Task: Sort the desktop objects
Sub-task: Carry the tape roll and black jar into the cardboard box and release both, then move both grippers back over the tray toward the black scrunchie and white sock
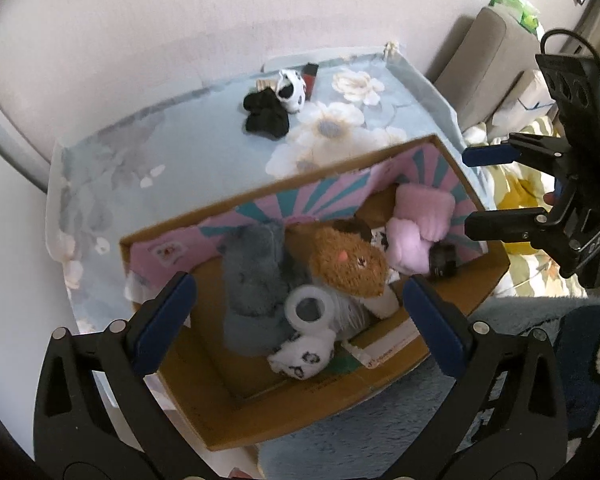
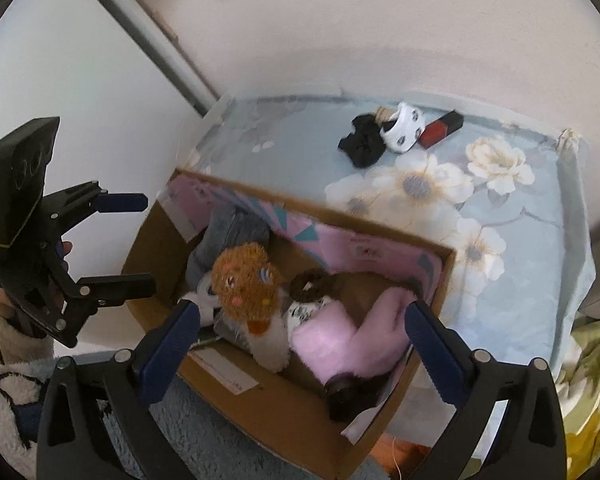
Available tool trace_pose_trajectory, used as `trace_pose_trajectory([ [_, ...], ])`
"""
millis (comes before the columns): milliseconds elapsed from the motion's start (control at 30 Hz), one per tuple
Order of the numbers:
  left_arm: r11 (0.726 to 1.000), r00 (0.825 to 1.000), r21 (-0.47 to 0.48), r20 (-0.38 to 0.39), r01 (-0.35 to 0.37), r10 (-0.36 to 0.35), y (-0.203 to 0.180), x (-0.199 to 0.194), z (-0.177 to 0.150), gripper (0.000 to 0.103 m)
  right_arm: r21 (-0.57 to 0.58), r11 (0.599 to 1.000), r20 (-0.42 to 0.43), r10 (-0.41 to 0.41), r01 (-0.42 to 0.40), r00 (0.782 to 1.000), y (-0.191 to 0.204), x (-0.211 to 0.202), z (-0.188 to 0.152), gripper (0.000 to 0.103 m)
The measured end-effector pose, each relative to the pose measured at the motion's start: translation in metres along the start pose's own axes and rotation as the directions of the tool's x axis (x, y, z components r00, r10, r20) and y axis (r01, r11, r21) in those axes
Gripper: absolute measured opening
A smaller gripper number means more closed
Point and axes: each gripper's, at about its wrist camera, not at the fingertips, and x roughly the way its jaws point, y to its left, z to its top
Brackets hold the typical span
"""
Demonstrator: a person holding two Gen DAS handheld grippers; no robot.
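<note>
Both hand-held grippers hang over an open cardboard box (image 1: 384, 384) that sits at the near edge of a tabletop (image 1: 204, 152) covered with a pale blue flowered cloth.

The left hand-held gripper (image 1: 298, 322) is released, its blue-padded fingers (image 1: 166, 322) spread wide with nothing pinched between them. Directly below the gap lie a white ring-shaped toy (image 1: 310, 308) and a white patterned sock (image 1: 302, 356), beside a grey plush (image 1: 254, 280). A brown plush (image 1: 348, 262) lies just beyond, toward the box's middle.

The right hand-held gripper (image 2: 302, 338) is also released, fingers wide apart and touching nothing. Under its gap are the brown plush (image 2: 246, 280) and a pink plush (image 2: 352, 340), the pink one nearer the right finger. A small black object (image 2: 340, 394) rests in the box's near corner, below the pink plush; what it is cannot be told. A dark ring (image 2: 310, 282) lies behind the brown plush against the pink-lined far wall.

Each gripper shows in the other's view, at the box's side, jaws apart and empty.

Outside the box, well apart from both grippers at the far edge of the tabletop, sit a black cloth (image 2: 362, 144), a white spotted item (image 2: 402, 128) touching it, and a red and black block (image 2: 440, 128) just beside that.
</note>
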Motion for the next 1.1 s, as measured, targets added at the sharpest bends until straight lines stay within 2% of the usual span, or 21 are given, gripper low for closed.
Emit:
trace_pose_trajectory([
  [267,0.999,0.999,0.035,0.053,-0.005,0.003,0.014,-0.017,0.028,0.103,-0.029,0.996,0.059,-0.084,0.086,0.995,-0.009,-0.016,0.021,0.102],
  [433,0.998,0.998,0.059,0.064,-0.01,0.006,0.015,-0.019,0.042,0.103,-0.063,0.99,0.037,-0.125,0.127,0.991,-0.01,-0.019,0.03,0.102],
  [567,0.998,0.995,0.052,0.091,-0.034,0.029,0.023,-0.021,0.056,0.103,-0.072,0.982,0.076,-0.168,0.173,0.983,-0.013,-0.027,0.038,0.102],
  [700,0.996,0.991,0.071,0.125,-0.059,0.05,0.033,-0.023,0.086,0.103,-0.078,0.971,0.107,-0.217,0.226,0.97,-0.023,-0.034,0.058,0.102],
  [833,0.988,0.994,0.14,0.099,-0.062,0.048,0.036,-0.01,0.121,0.103,-0.102,0.963,0.116,-0.238,0.25,0.964,-0.036,-0.035,0.082,0.102],
  [933,0.972,0.997,0.233,0.071,-0.028,0.011,0.034,0.007,0.144,0.103,-0.172,0.948,0.124,-0.249,0.268,0.96,-0.043,-0.031,0.099,0.102],
  [1000,0.953,0.998,0.302,0.061,-0.015,-0.004,0.031,0.026,0.158,0.103,-0.226,0.939,0.139,-0.232,0.259,0.963,-0.052,-0.026,0.108,0.102],
  [1100,0.926,1.0,0.377,0.003,0.015,-0.018,0.027,0.071,0.172,0.103,-0.253,0.929,0.139,-0.242,0.271,0.96,-0.075,-0.004,0.122,0.102],
])
